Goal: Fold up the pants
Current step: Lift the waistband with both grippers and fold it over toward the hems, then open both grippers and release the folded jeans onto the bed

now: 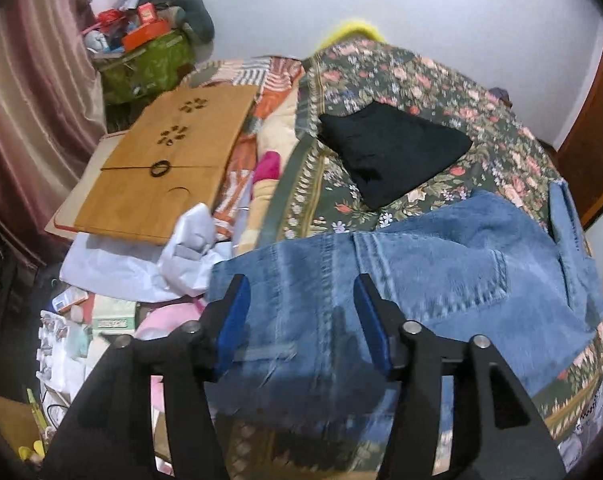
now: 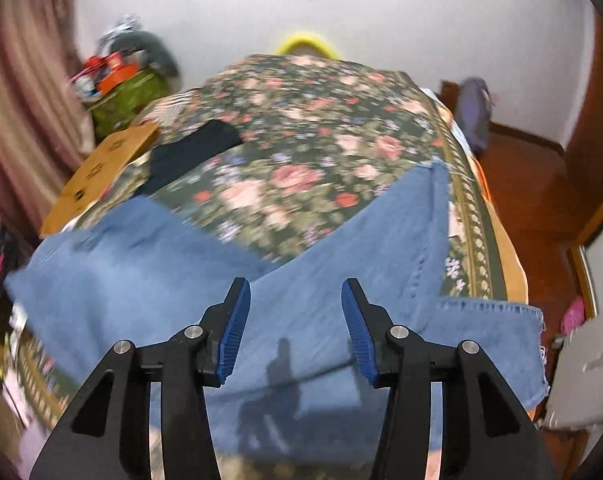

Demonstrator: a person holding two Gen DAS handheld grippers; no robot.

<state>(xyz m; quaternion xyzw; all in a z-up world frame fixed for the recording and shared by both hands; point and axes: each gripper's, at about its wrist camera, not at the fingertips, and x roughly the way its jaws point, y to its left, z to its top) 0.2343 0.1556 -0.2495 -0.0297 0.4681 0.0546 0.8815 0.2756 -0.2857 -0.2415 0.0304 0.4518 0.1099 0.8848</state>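
Light blue jeans (image 1: 441, 264) lie across the near edge of a bed with a floral cover (image 1: 421, 76). The left wrist view shows their waist end and back pocket. My left gripper (image 1: 301, 292) is open and empty just above the denim. In the right wrist view the jeans (image 2: 341, 256) have two legs spread apart in a V, with the hems at the right. My right gripper (image 2: 295, 294) is open and empty above the legs. A folded black garment (image 1: 393, 148) lies farther back on the bed, and also shows in the right wrist view (image 2: 193, 152).
A wooden lap tray (image 1: 165, 168) rests on the bed's left side above white bags (image 1: 189, 248) and floor clutter. A green bag of items (image 1: 149, 64) stands by the pink curtain (image 1: 29, 92). A wooden floor (image 2: 533, 200) and a purple backpack (image 2: 475, 112) are right of the bed.
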